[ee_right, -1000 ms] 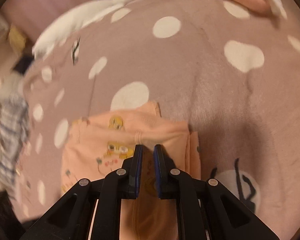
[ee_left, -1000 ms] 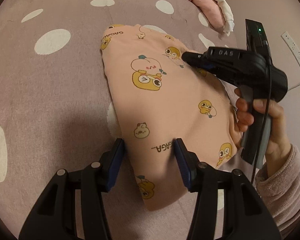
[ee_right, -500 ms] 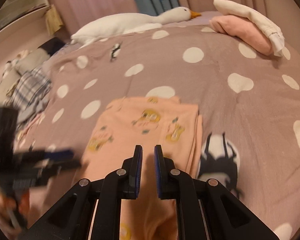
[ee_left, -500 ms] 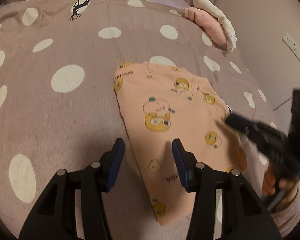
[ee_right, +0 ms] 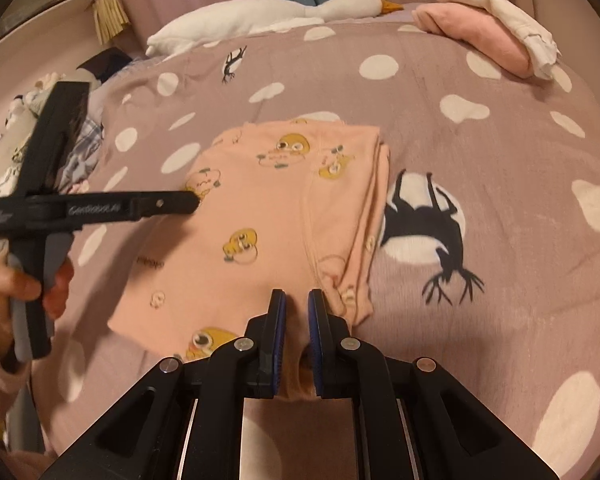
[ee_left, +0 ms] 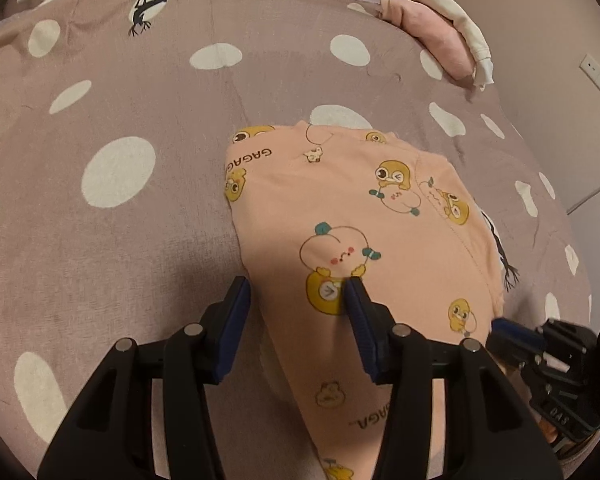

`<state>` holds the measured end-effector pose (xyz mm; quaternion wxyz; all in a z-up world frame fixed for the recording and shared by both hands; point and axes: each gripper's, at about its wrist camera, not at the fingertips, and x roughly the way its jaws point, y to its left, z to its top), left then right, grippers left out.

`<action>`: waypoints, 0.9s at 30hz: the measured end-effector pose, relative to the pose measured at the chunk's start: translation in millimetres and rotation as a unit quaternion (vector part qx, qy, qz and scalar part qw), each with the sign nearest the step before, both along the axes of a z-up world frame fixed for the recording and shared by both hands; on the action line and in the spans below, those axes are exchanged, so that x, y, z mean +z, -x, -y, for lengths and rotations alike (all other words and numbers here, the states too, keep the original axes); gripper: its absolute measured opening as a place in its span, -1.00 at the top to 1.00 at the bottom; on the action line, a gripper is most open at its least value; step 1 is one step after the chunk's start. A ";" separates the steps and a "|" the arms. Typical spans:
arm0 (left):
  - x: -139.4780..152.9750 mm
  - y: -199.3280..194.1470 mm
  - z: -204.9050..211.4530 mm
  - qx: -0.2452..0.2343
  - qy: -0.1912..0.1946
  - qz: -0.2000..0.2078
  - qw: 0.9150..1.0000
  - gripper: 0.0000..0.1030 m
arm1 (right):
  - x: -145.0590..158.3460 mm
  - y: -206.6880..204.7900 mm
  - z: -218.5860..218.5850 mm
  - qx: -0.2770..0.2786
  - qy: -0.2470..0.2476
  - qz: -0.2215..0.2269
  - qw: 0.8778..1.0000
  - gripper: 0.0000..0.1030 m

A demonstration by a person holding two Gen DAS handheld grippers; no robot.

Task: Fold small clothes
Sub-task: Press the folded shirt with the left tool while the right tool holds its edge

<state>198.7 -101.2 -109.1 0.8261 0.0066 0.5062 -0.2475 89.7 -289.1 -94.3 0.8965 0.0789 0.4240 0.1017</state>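
Tools over folded garment.

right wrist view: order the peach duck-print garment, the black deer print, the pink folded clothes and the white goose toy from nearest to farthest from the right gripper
1. peach duck-print garment, right at the right gripper
2. black deer print, just right of the garment
3. pink folded clothes, far right
4. white goose toy, far edge, upper middle; close to the pink clothes, so that order is uncertain

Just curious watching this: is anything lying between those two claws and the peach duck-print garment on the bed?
Nothing visible. The peach garment lies alone on the dotted bedspread, right below the left claw and right claw. The folded pile and plush goose sit far behind.
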 end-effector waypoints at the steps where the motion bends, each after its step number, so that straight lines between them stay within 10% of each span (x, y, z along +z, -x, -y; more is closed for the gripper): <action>1: 1.4 -2.4 1.0 0.001 0.002 0.001 1.000 0.05 | -0.1 1.2 0.1 0.000 0.000 0.000 1.000 0.81; 16: -9.8 -50.4 10.9 0.036 0.007 -0.032 0.999 -0.09 | -3.9 4.2 2.7 -0.002 -0.013 -0.002 1.000 0.81; 27: 12.5 -4.0 7.1 0.004 0.000 0.014 1.000 0.01 | -5.1 2.9 5.1 -0.010 -0.025 -0.004 1.000 0.81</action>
